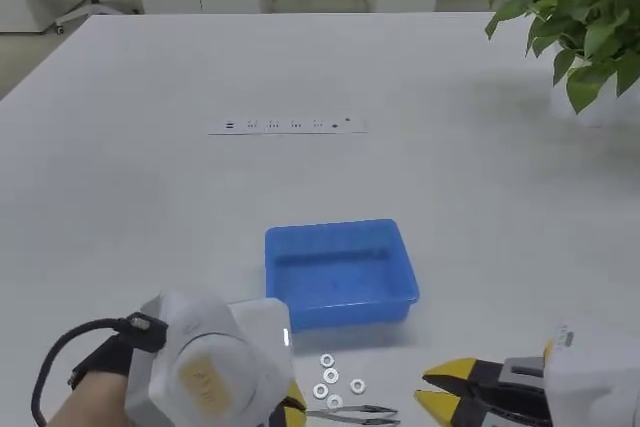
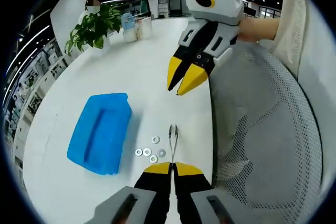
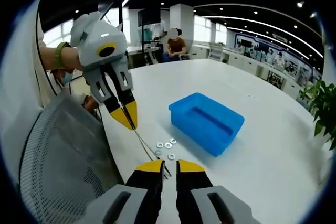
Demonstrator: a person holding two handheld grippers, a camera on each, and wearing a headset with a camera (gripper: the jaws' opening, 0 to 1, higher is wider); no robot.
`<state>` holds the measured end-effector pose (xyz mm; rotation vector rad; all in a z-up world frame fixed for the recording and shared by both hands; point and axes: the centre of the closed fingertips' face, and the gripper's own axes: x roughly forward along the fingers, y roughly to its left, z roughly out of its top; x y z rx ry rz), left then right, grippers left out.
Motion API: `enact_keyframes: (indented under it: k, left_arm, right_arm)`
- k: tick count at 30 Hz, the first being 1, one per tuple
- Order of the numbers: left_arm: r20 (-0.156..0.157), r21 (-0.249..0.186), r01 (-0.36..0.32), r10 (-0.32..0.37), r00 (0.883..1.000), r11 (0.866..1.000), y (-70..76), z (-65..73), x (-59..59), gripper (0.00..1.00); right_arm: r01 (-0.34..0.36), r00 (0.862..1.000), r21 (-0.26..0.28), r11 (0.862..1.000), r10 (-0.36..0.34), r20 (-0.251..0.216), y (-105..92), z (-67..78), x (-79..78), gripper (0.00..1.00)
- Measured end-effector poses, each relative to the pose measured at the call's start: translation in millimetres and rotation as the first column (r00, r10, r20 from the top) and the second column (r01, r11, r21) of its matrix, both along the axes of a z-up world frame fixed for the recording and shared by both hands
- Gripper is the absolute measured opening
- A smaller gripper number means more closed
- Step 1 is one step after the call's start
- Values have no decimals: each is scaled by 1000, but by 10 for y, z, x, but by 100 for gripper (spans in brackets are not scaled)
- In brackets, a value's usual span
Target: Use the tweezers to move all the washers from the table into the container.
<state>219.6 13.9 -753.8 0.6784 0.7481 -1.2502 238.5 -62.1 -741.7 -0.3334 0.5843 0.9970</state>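
**Head view.** The blue container (image 1: pixel 340 272) sits in the middle of the white table (image 1: pixel 150 197). Just on the near side of it lie five little washers (image 1: pixel 333 377) in a bunch. I see none inside the container.

The left gripper (image 1: pixel 291 403) is low on the left. The tweezers (image 1: pixel 355 412) stick out from it, just beside the washers. The right gripper (image 1: pixel 421 388) is low on the right. Its yellow jaws are spread, with nothing between them.

**Left gripper view.** Its own jaws are pressed together on the back end of the tweezers. This view looks straight along the tweezers. It shows that the thin tips point past the washers, not at them. The head view does not make that plain.

**Right gripper view.** Its own jaws have a gap between them. This view looks from the side. Here the left gripper is up off the table and the tweezers slant down. I think the tips are close to the table, but they are too thin to be sure.

The job now looks like picking up the first washer. To do it well:
- Turn the tips toward one washer at the edge of the bunch.
- Pinch its rim softly.
- Lift it slowly so it does not flip away.
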Motion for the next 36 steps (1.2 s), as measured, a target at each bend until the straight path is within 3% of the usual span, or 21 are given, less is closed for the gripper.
enact_keyframes:
  k: [3, 7, 8, 9, 13, 16, 21, 25, 36]
  left_arm:
    - [-4, -21, 5, -5, 1000, 1000, -61, 69, -29, 0]
    - [-11, -44, 13, -13, 1000, 999, -144, 157, -75, 0]
    - [-13, -50, 13, -14, 1000, 999, -165, 179, -86, 0]
    - [-14, -54, 15, -16, 1000, 998, -179, 194, -95, 0]
    - [-7, -60, 35, -35, 999, 998, -226, 242, -132, 0]
    - [-2, -65, 45, -45, 999, 997, -245, 286, -156, 0]
    - [5, -70, 54, -54, 999, 996, -254, 320, -185, 0]
    - [12, -68, 66, -66, 998, 995, -247, 325, -199, 0]
    - [87, -15, 68, -67, 994, 998, -125, 387, -55, 0]
  right_arm:
    - [-25, 1000, -5, 1000, 25, 3, 28, -4, -22, 6]
    - [-125, 992, 4, 992, 125, -22, 148, -30, -155, 8]
    - [-156, 985, 38, 987, 158, -74, 227, -42, -241, 9]
    - [-171, 980, 52, 984, 175, -94, 268, -46, -273, 11]
    - [-260, 963, 3, 966, 260, -77, 393, -140, -296, 11]
    - [-291, 953, -6, 957, 289, -92, 465, -218, -277, 13]
    - [-369, 926, -41, 928, 364, -99, 551, -301, -313, 13]
    - [-430, 900, -41, 902, 424, -101, 637, -346, -361, 4]
    - [-419, 908, -53, 906, 419, -13, 774, -260, -160, 5]
